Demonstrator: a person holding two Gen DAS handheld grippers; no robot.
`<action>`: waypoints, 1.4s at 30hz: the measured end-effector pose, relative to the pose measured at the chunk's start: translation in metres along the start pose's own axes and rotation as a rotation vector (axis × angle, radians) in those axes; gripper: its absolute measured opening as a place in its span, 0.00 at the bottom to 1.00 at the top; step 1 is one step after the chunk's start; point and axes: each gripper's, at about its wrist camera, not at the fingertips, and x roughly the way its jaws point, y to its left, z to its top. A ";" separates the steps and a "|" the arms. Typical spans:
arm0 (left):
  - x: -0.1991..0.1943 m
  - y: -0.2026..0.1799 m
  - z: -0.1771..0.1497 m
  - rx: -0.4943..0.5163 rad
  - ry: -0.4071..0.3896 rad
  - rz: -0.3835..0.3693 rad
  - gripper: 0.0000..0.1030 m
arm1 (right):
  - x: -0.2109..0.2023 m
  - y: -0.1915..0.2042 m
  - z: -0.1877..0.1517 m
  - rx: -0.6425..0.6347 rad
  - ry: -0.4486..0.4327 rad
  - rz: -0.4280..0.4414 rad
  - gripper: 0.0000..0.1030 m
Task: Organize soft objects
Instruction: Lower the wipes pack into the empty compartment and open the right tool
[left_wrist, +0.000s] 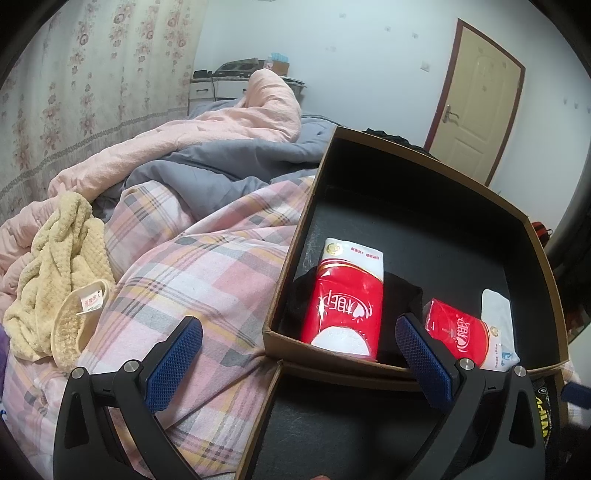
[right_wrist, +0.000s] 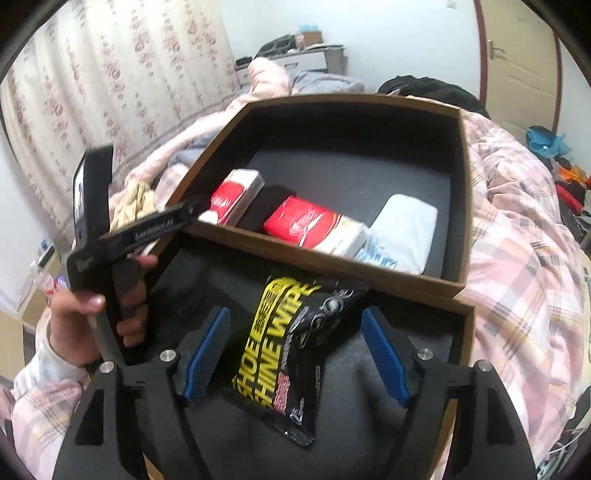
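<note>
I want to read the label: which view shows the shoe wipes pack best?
The right wrist view: the shoe wipes pack lies between the open right tool's fingers, lettering readable. The left wrist view shows only a yellow-lettered sliver.

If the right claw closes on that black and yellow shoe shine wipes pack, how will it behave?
The shoe shine wipes pack looks like a soft film pouch, so it will probably squash and sag rather than stay stiff. Its glossy wrapper may be a little slippery. It lies flat between the open right claw fingers, so rolling seems unlikely.
</note>
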 end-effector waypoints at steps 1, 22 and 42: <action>0.000 0.000 0.000 0.000 0.001 -0.002 1.00 | -0.002 -0.001 0.001 0.009 -0.012 -0.003 0.70; 0.002 0.003 0.000 -0.016 0.013 -0.016 1.00 | 0.018 -0.015 0.025 0.148 -0.279 -0.280 0.78; 0.000 0.004 -0.003 -0.020 0.016 -0.014 1.00 | 0.036 -0.026 0.015 0.196 -0.223 -0.263 0.99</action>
